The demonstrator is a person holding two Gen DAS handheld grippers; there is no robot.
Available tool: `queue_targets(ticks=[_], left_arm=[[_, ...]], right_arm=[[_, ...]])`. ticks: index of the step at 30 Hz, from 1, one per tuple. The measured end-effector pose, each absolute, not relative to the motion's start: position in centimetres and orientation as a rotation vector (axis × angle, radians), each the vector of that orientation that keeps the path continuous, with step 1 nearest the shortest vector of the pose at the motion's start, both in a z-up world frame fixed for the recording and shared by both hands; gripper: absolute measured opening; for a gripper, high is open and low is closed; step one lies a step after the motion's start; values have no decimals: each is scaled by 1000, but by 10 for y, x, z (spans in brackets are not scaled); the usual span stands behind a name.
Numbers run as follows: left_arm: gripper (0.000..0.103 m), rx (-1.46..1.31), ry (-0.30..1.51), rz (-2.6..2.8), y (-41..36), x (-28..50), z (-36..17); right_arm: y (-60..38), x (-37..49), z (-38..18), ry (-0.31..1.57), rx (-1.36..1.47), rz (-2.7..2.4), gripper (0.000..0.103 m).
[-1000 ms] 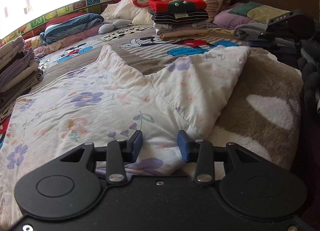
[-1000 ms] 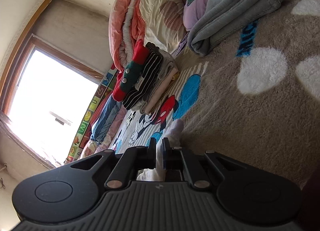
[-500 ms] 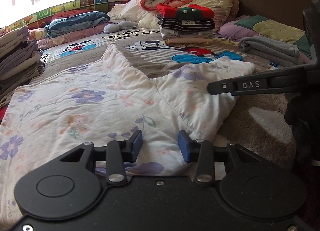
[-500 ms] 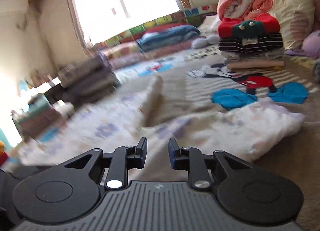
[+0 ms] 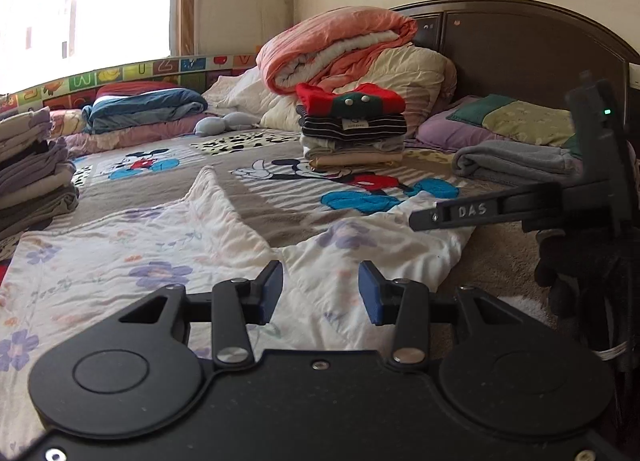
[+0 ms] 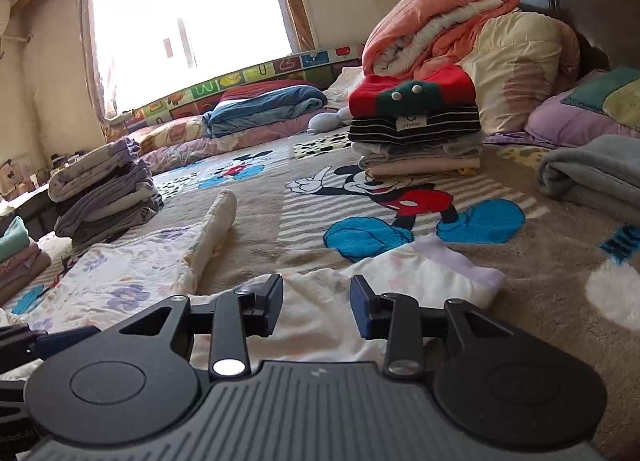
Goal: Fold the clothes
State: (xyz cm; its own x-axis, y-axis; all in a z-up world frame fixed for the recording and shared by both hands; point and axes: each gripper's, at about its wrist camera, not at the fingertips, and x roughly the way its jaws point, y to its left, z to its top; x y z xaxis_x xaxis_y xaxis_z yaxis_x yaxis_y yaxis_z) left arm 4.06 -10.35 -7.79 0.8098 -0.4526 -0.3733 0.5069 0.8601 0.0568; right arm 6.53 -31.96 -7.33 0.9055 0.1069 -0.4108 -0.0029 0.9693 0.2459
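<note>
The bed point(image 5: 280, 197), under a cartoon-mouse blanket, carried the floral garment point(image 5: 168, 261), spread flat with its sleeve point(image 6: 216, 221) pointing toward the stack of folded clothes point(image 5: 352, 129). The left gripper point(image 5: 320, 291) hovered over the garment's near edge, jaws apart and empty. The right gripper point(image 6: 316, 303) hung above the folded-over right part, its jaws opening with nothing between them. The loose fold could spring back or skew if the next pinch caught only one layer of this soft fabric.

Daylight floods from the blown-out window point(image 6: 188, 21); frames sharp; fisheye bending at edges.
</note>
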Motion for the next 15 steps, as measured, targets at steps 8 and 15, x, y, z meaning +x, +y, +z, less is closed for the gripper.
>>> queue_targets(ticks=[8,15], left_arm=[[40,70,487,-541,-104,61,-80],[40,177,524,-547,-115,49,-90]], right_arm=[[-356,62,-89,499,326,-128,20],[-301,73,-66,420,176,248,26]])
